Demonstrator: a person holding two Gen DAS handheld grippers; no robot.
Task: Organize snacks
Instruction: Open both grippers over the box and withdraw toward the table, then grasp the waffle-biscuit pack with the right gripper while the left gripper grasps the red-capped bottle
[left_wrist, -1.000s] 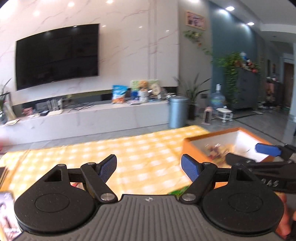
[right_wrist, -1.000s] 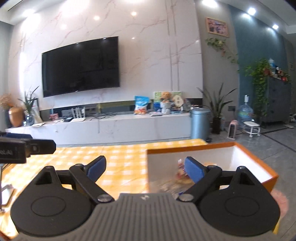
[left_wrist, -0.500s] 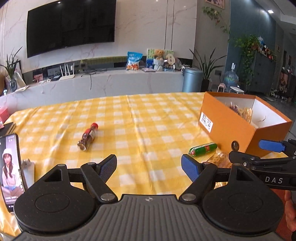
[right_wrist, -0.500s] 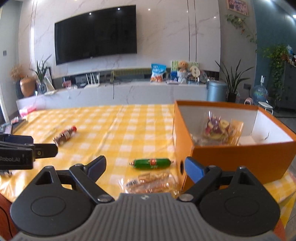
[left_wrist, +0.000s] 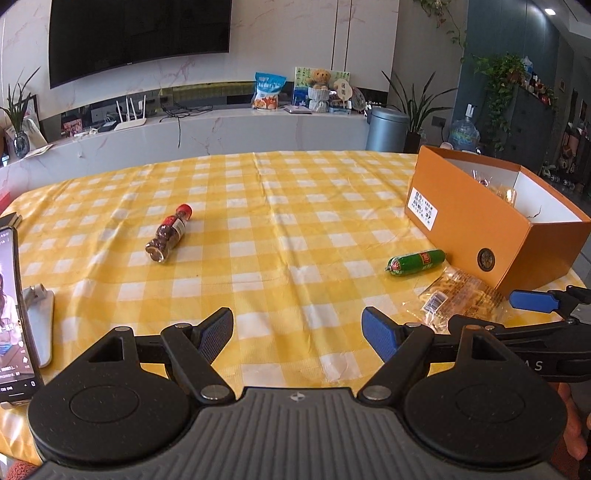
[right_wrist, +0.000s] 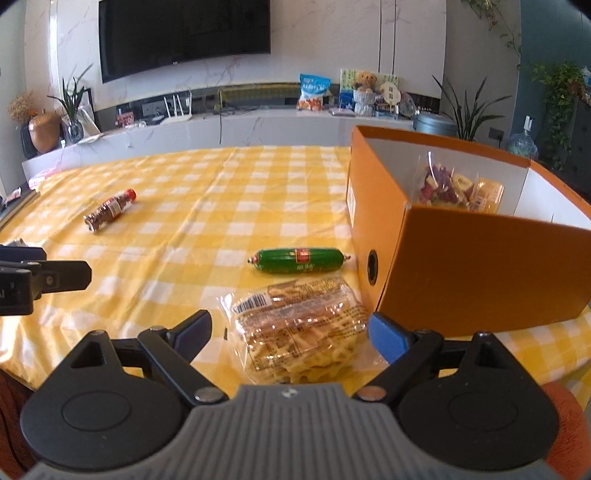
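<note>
At the bottom of the right wrist view, the right gripper (right_wrist: 290, 332) was seen with its jaws spread wide, a clear plastic packet of crinkled yellow crackers (right_wrist: 299, 328) lying between them, not pinched. The left gripper (left_wrist: 297, 332) was likewise held spread over bare yellow-and-white checked tablecloth (left_wrist: 277, 229), nothing between its fingers. Just beyond the packet, in mid-frame, a green sausage with a red label (right_wrist: 300, 260) was laid beside the open orange cardboard box (right_wrist: 480, 266) at right, in which a clear bag of dried fruit pieces (right_wrist: 448, 184) was leaned. Farther off at upper left, a small red-capped bottle of dark contents (right_wrist: 110, 210) was lying on its side.
</note>
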